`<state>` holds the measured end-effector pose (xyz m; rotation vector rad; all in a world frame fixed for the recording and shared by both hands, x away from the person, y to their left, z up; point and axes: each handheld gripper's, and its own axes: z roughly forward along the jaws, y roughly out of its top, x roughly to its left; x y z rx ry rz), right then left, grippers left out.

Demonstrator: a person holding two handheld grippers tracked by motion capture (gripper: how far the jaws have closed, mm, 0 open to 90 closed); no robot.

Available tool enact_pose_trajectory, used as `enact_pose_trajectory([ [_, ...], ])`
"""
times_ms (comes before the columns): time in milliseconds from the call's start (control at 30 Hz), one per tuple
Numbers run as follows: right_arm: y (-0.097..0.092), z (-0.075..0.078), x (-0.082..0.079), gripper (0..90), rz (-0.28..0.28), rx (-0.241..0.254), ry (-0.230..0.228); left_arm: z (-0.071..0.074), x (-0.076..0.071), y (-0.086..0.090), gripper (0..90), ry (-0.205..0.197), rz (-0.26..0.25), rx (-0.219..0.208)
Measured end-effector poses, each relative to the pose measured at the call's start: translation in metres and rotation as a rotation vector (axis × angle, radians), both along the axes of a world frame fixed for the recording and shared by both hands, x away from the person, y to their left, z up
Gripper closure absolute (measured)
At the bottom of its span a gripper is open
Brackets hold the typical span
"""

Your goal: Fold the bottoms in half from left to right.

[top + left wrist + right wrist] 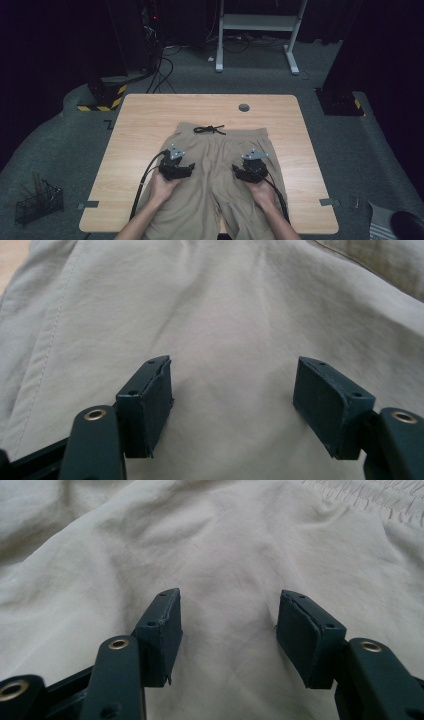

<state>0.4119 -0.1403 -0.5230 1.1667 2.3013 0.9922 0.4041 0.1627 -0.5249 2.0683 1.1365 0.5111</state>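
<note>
While the beige shorts (pixel 220 170) lie flat on the near half of the wooden table (pixel 150 115), waistband far, the left gripper (pixel 176 169) rests on their left leg and the right gripper (pixel 251 171) on their right; both stand released, jaws spread over bare cloth.

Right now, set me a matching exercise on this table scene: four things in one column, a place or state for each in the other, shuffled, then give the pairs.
Things:
1. beige shorts
2. black drawstring
3. left gripper
4. wire basket

Places or states:
A. on the floor, left of the table
B. tied at the waistband, far end of the garment
C. spread flat on the table, legs toward the person
D. jaws open over the cloth

Pairs: 1-C, 2-B, 3-D, 4-A
</note>
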Motion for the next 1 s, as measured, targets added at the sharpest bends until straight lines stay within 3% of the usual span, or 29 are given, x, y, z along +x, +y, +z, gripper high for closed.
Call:
enact_pose_trajectory([
  [100,-0.002,0.001,-0.006,43.2,0.015,-0.004,0.012,0.005,-0.001,-0.001,32.4,0.037,-0.020,0.020],
  [233,0.000,0.005,-0.002,41.3,0.023,-0.024,0.031,0.015,0.007,0.002,32.1,0.010,0.005,0.007],
  [300,0.002,0.009,0.000,41.3,0.026,-0.007,0.015,0.027,0.020,0.008,31.3,-0.009,0.033,-0.007],
  [333,0.002,0.009,0.000,41.3,0.026,-0.007,0.015,0.027,0.020,0.008,30.7,-0.009,0.033,-0.007],
  [367,0.004,0.014,0.004,41.0,0.024,0.019,0.006,0.032,0.030,0.013,30.1,-0.003,0.058,-0.022],
  [467,0.010,0.018,0.013,38.3,0.024,0.036,0.000,0.035,0.043,0.022,33.3,-0.015,0.076,-0.036],
  [567,0.017,0.020,0.020,35.4,0.024,0.045,-0.010,0.033,0.054,0.030,36.5,-0.052,0.129,-0.031],
  [633,0.018,0.020,0.022,34.9,0.023,0.052,-0.010,0.031,0.057,0.032,35.7,-0.048,0.150,-0.042],
  [667,0.021,0.022,0.025,34.4,0.023,0.074,-0.012,0.028,0.065,0.035,33.4,-0.008,0.168,-0.028],
  [733,0.023,0.022,0.029,34.2,0.023,0.076,-0.019,0.025,0.072,0.035,31.7,0.009,0.178,-0.001],
  [833,0.025,0.021,0.036,33.1,0.008,0.079,-0.010,0.023,0.079,0.037,28.9,0.022,0.185,0.003],
  [867,0.025,0.021,0.038,33.0,0.006,0.084,-0.012,0.021,0.086,0.037,26.7,0.054,0.183,0.002],
  [1000,0.024,0.017,0.045,28.8,-0.007,0.080,0.002,0.016,0.092,0.037,26.3,0.065,0.187,-0.014],
])
